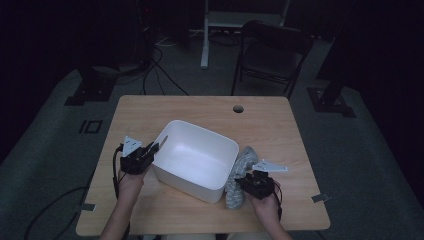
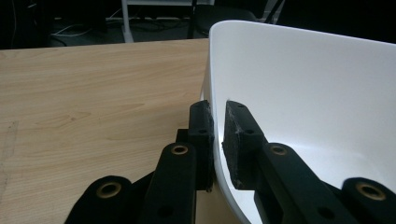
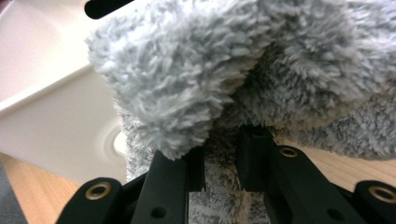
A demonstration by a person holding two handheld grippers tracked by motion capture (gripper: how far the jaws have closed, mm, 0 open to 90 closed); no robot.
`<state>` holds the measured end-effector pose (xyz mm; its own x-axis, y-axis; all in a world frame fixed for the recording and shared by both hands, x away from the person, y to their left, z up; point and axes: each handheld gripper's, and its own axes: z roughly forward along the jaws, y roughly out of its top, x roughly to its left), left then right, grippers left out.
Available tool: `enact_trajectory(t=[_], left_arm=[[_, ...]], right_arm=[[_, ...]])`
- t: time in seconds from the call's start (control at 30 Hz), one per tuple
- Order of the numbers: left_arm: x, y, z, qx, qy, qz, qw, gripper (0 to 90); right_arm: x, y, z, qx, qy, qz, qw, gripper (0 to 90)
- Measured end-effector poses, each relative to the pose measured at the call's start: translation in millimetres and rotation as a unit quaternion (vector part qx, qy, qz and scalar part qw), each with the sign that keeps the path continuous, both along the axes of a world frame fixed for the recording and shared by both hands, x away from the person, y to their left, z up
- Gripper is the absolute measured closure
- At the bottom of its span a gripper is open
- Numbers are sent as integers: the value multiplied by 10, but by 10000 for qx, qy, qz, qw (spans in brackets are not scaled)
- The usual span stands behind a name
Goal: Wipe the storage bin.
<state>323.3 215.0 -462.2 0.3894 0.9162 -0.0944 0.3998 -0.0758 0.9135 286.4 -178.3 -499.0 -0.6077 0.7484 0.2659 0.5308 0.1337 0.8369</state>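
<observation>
High view: white rectangular plastic tub (image 1: 197, 159) mid wooden table (image 1: 270, 120), grey fluffy fleece cloth (image 1: 239, 175) at its 4 o'clock; left gripper view: left gripper (image 2: 218, 140) pinches tub wall; right gripper view: right gripper (image 3: 222, 161) clamps the fleece; no legible markings.

A light wooden table (image 1: 200, 107) with a round cable hole (image 1: 238, 108) near its far edge stands on grey carpet (image 1: 360, 150). Beyond it the room is dark: a black folding chair (image 1: 272, 52), a white frame leg (image 1: 205, 35) and loose black cables (image 1: 160, 70) lie on the floor.
</observation>
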Motion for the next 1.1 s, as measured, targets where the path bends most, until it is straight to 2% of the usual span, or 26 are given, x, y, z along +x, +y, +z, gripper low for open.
enact_trajectory(t=[0.1,0.17,0.23,0.3,0.57,0.67,0.9,1.03,1.1], left_arm=[[-1,-3,1,7,2,10,10000,813],[-1,-3,3,42,-3,-9,10000,812],[-2,-5,4,77,-12,-11,10000,812],[-1,-7,4,79,-13,-10,10000,812],[-5,-18,7,111,-12,6,9999,809],[-6,-22,7,116,-9,24,9999,807],[-11,-32,5,85,-12,139,9999,809],[-13,-37,6,91,-9,179,9998,812],[-14,-40,8,146,-29,166,9998,812]], right_arm=[[0,32,-67,-248,6,-58,9997,760],[5,27,-148,-142,85,-96,9998,760],[45,33,-188,-242,189,-78,9995,760],[67,28,-227,-186,272,-98,9994,760],[169,38,-386,-386,523,-102,9978,760],[204,30,-435,-378,612,-111,9973,759],[215,16,-420,-396,655,-91,9970,759],[185,-29,-321,-333,621,-46,9975,758],[123,-69,-230,-266,526,9,9983,757]])
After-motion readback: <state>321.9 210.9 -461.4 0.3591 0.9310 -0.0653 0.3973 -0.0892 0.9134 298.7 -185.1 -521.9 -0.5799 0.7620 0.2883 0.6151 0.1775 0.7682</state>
